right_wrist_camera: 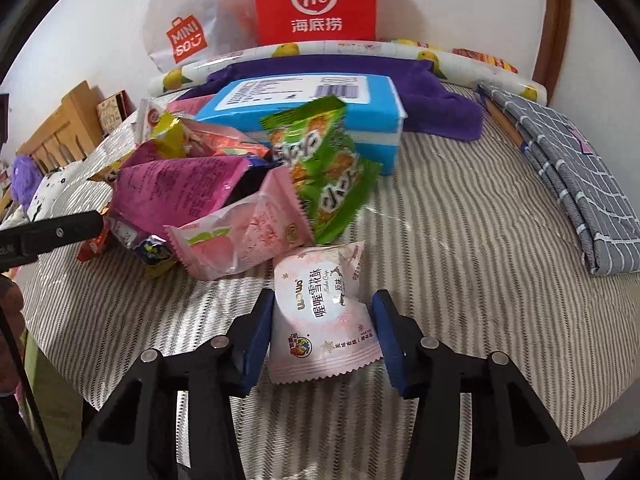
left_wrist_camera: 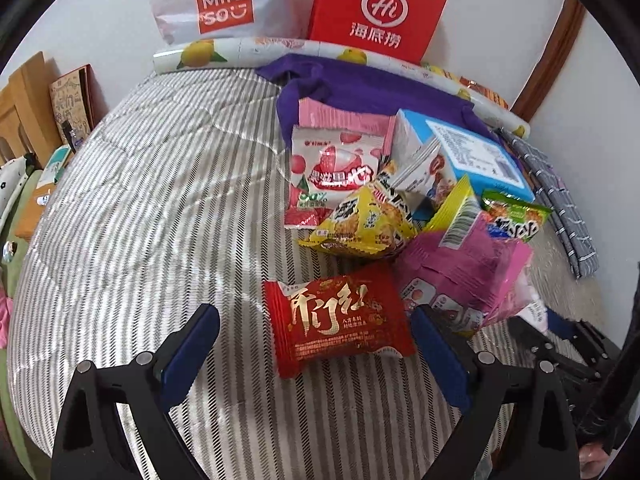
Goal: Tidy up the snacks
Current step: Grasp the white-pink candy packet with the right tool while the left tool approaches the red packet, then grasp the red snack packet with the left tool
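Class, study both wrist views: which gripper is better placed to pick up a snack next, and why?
Probably the right gripper: its open fingers already bracket the pale pink snowflake-crisp packet. The left gripper is open wider, and the red packet lies mostly ahead of its fingertips.

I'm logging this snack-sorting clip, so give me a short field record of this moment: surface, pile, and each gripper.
surface: striped cloth
pile: mixed snack packets beside a blue box
left gripper: open, fingers either side of the red packet
right gripper: fingers astride the pale pink packet; closure unclear
backdrop: red Haidilao bag, Miniso bag
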Demonstrator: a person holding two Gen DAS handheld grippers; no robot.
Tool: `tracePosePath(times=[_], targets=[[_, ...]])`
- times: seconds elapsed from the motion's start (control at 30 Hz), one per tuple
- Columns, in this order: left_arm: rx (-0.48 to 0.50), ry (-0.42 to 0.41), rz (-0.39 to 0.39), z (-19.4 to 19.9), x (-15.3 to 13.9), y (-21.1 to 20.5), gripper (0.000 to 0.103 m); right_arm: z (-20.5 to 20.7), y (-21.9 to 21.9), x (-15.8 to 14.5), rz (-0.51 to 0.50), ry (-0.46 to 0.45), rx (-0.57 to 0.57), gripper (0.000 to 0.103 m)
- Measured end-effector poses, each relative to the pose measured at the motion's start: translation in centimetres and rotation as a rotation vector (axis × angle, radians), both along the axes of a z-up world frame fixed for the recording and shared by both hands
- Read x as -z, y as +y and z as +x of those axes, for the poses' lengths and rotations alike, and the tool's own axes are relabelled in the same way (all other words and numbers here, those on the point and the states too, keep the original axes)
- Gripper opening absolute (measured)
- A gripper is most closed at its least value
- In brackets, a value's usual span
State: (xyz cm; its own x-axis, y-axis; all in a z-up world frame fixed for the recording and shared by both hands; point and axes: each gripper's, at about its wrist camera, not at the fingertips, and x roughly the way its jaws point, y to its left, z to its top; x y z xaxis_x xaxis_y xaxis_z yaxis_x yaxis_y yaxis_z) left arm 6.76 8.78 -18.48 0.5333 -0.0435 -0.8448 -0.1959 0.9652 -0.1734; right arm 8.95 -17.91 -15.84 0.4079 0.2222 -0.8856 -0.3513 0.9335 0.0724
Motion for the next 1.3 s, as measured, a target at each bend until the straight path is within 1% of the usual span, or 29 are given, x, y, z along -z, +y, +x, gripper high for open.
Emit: tracePosePath(times=[0.13, 0.27, 0.33, 0.37, 0.4, 0.53, 0.67, 0.77, 0.87, 0.9, 1.17, 1.3], targets=[[0.000, 0.024, -0.001, 0.7, 1.1, -0.2, 0.092, 0.3, -0.4, 0.1, -0.008, -0.013, 0.005, 0.048], [0.011, 0.016, 0.053, 0.9, 1.3, -0.6, 0.087, 0.3, -0.4, 0.3, -0.006, -0.033, -0.003, 0.050], [0.013, 0.014, 0.088, 0.7, 1.3, -0.7, 0.078, 0.3, -0.4, 0.4, -0.001, -0.039, -0.004, 0.051], [0.014, 0.013, 0.102, 0.6, 1.3, -0.7, 0.075, 0.3, -0.5, 0.4, 0.007, -0.037, -0.004, 0.052], [0.013, 0.010, 0.118, 0.4, 1.2, -0.7, 0.070, 0.4, -0.6, 0.4, 0.014, -0.034, -0.004, 0.052], [0.010, -0.002, 0.143, -0.3, 1.2, -0.6, 0.064, 0.3, -0.4, 0.4, 0.006, -0.041, -0.011, 0.052], [0.006, -0.005, 0.106, -0.9, 1.0, 0.3, 0.060, 0.4, -0.6, 0.4, 0.016, -0.031, -0.003, 0.052], [0.003, -0.012, 0.046, -1.3, 0.5, 1.2, 0.059, 0.5, -0.5, 0.3, 0.009, -0.016, 0.004, 0.050], [-0.001, -0.024, 0.002, -1.5, -0.3, 2.0, 0.056, 0.7, -0.7, 0.0, 0.024, 0.005, 0.009, 0.047], [-0.004, -0.031, -0.006, -1.6, -0.8, 2.2, 0.056, 0.8, -0.8, -0.1, 0.027, 0.009, 0.016, 0.043], [0.008, -0.079, -0.022, -1.3, -3.5, 1.9, 0.055, 1.3, -2.0, -2.6, 0.038, -0.030, 0.052, 0.043], [0.027, -0.101, -0.035, -0.9, -5.1, 1.3, 0.055, 1.5, -2.5, -4.5, 0.061, -0.058, 0.059, 0.043]])
